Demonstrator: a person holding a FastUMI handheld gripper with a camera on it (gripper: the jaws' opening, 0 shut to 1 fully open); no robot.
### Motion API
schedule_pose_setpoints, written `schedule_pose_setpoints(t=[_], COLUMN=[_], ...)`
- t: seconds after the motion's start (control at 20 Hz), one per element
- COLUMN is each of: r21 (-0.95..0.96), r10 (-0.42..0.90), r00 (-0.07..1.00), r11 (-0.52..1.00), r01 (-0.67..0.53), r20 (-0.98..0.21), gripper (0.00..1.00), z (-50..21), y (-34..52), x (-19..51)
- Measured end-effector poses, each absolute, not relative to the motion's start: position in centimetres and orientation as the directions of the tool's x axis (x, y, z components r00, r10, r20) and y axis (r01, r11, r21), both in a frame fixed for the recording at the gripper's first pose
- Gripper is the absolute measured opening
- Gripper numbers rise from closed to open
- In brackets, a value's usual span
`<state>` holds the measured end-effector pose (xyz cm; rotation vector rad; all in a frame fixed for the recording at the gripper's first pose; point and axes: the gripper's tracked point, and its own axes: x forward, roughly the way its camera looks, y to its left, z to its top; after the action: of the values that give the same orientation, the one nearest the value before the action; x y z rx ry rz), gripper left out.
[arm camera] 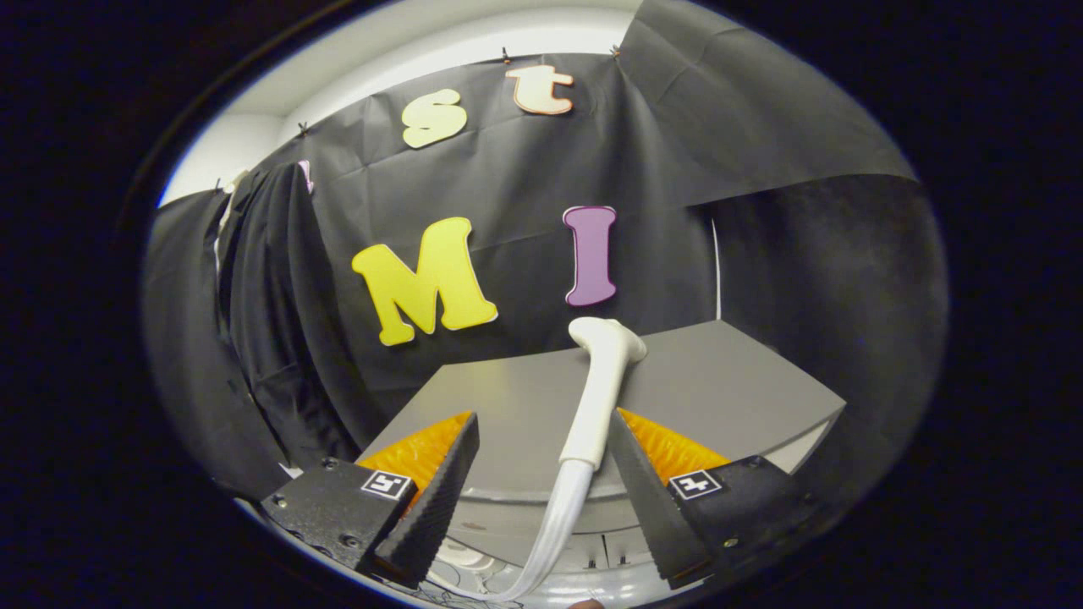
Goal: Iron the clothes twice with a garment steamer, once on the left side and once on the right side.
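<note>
We find the gripper (541, 474) with fingers spread, holding nothing. The steamer wand (598, 397) lies on the grey table (728, 381) between them, nearer the right finger, hose (554, 533) trailing back. The dark garment (271, 304) hangs off to the left. Wand looks rigid, light, possibly slick; we would grip mid-handle. The hose may drag.

Steamer handle (599, 397) smooth glossy plastic; table (719, 381) matt, smooth; hanging garment (271, 321) dark matt cloth.
</note>
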<state>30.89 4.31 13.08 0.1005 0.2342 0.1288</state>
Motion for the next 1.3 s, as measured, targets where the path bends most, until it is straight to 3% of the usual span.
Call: schedule_pose_setpoints(t=[0.65, 0.9, 1.1, 1.15, 1.3], r21=[0.259, 0.28, 0.222, 0.224, 0.226], r10=[0.134, 0.124, 0.033, 0.026, 0.002], r00=[0.838, 0.812, 0.815, 0.813, 0.817], r11=[0.966, 0.959, 0.968, 0.966, 0.961], r01=[0.009, 0.051, 0.118, 0.129, 0.157], r20=[-0.529, -0.57, -0.578, -0.581, -0.576], gripper=[0.87, 0.72, 0.55, 0.46, 0.4], z=[8.7, 8.3, 7.5, 7.6, 7.7], y=[1.5, 1.5, 1.5, 1.4, 1.2], x=[42.2, 42.5, 43.7, 43.3, 43.0])
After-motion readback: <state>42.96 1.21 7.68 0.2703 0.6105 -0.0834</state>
